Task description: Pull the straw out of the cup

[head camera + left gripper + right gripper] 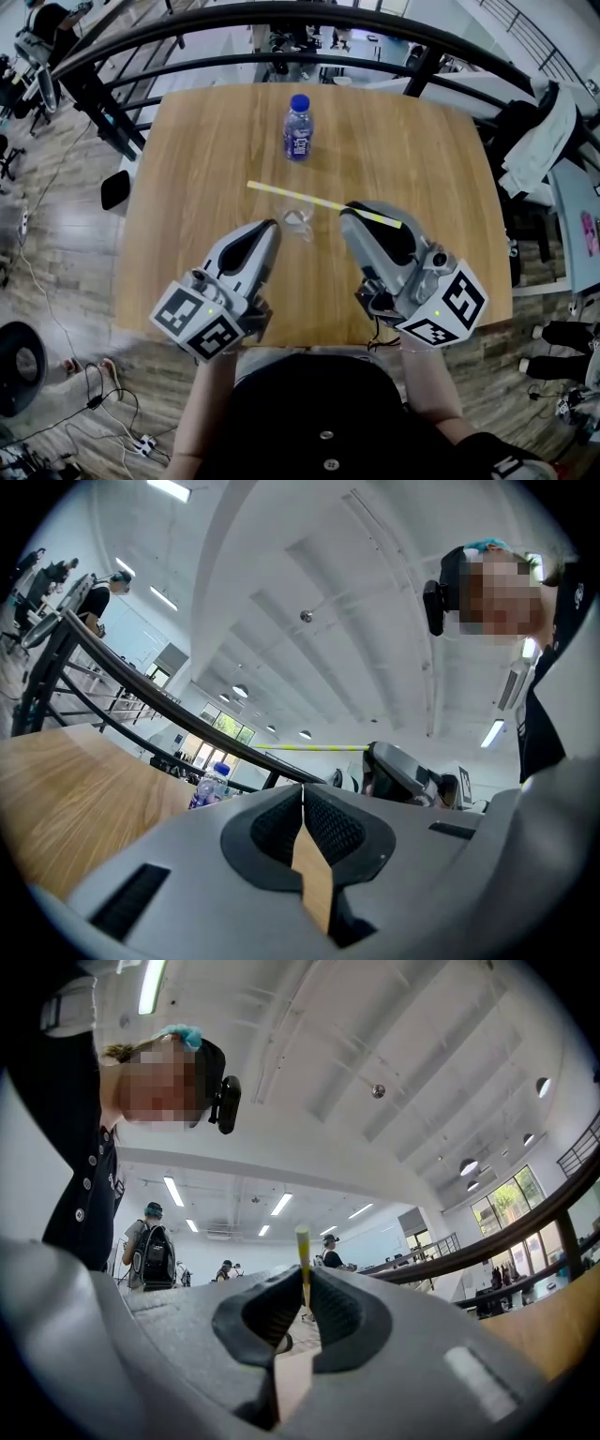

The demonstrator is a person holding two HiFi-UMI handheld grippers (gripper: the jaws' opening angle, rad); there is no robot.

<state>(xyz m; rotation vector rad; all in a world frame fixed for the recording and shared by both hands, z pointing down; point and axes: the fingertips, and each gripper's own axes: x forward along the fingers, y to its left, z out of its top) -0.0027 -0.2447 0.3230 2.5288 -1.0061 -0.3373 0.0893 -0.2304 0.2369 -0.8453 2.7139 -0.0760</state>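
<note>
A yellow straw (309, 198) hangs roughly level above the wooden table (197, 187). My right gripper (349, 212) is shut on it near its right end. In the right gripper view the straw (303, 1246) sticks up end-on from between the closed pads. A small clear cup (298, 223) stands between the two grippers, just in front of the straw, and the straw does not reach into it. My left gripper (272, 228) sits close to the cup's left side. Its jaws (302, 791) are shut with nothing between them. From the left gripper view I see the straw (309, 747) and the right gripper (405, 772).
A blue-capped water bottle (298, 127) stands upright farther back on the table, also visible as the bottle (210, 785) in the left gripper view. A dark curved railing (281, 28) runs behind the table. Cables and chairs lie on the floor around it.
</note>
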